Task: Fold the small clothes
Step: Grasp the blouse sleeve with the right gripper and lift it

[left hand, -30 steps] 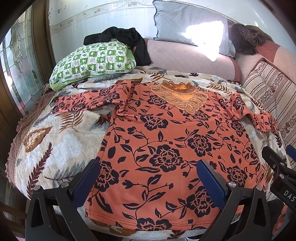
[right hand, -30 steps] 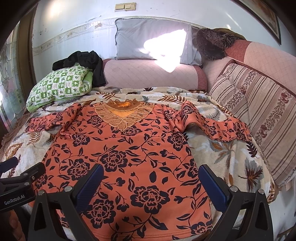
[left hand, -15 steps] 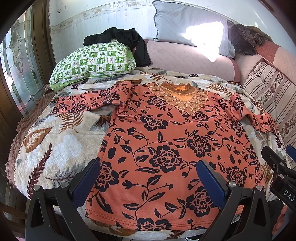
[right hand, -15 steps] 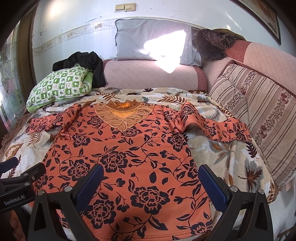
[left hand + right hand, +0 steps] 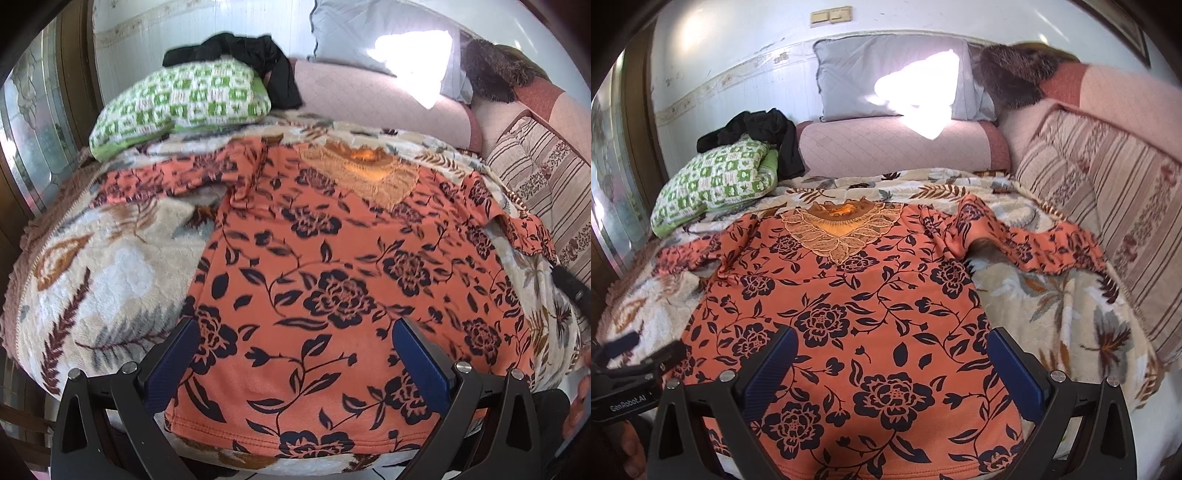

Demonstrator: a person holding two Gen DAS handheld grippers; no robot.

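Left wrist view — orange floral top (image 5: 332,280) flat on blanket (image 5: 110,273), unfolded

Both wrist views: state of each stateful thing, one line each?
orange floral top: spread flat, face up, unfolded
its right sleeve: stretched out, rumpled
left gripper: open, empty
right gripper: open, empty
black garment: heaped on green pillow
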